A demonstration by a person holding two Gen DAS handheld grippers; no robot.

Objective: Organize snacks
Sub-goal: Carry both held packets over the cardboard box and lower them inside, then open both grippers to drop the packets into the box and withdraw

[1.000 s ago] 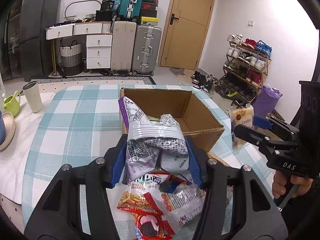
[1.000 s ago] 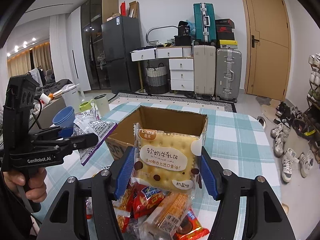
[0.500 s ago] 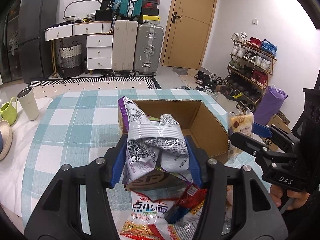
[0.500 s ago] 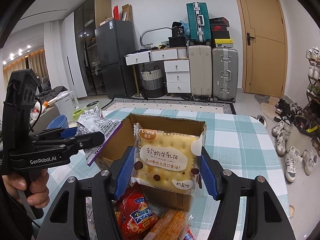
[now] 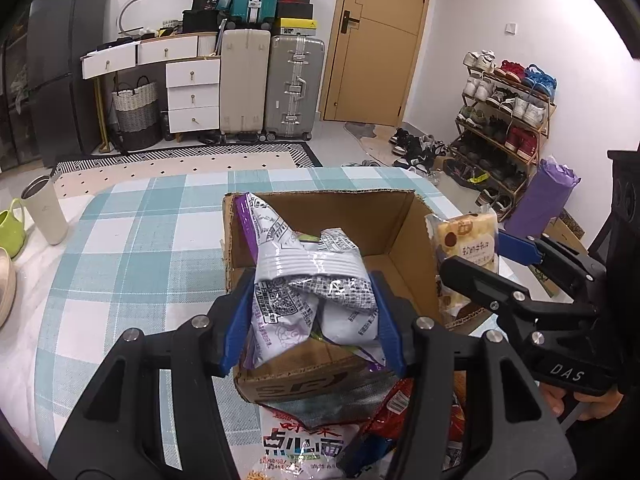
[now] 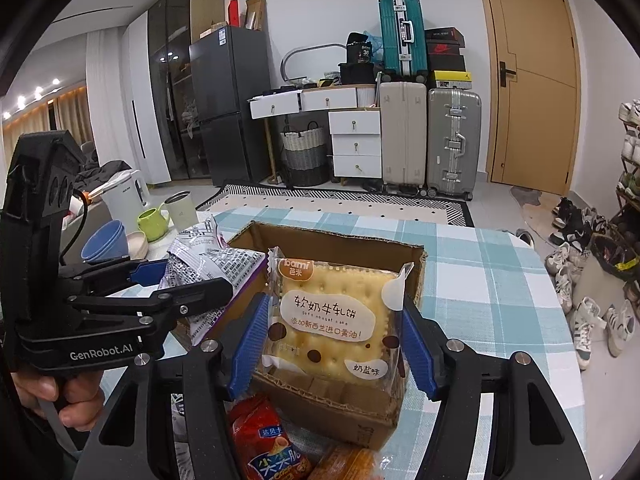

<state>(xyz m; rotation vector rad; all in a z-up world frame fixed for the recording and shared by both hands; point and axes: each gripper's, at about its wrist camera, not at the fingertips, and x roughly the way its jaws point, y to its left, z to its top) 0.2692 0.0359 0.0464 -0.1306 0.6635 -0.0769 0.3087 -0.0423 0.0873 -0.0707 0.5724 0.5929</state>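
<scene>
My left gripper [image 5: 314, 312] is shut on a crumpled silver and purple snack bag [image 5: 312, 284], held over the near edge of an open cardboard box [image 5: 348, 216]. My right gripper [image 6: 334, 334] is shut on a clear-wrapped cracker pack [image 6: 334, 320], held above the box's near wall [image 6: 344, 404]. The cracker pack also shows in the left wrist view [image 5: 466, 242] at the box's right side. The silver bag shows in the right wrist view [image 6: 212, 256] at the left. Loose snack packets [image 5: 304, 446] lie on the table below the grippers, including a red one [image 6: 264, 436].
The box sits on a teal checked tablecloth [image 5: 132, 264]. A beige tumbler [image 5: 44, 210] and green mug [image 5: 10, 226] stand at the left, with blue bowls [image 6: 104, 240]. Suitcases, drawers and a shoe rack [image 5: 504, 120] stand beyond the table.
Both grippers have moved forward and up from the snack pile toward the box, each keeping its packet. The box now lies directly under the held packets.
</scene>
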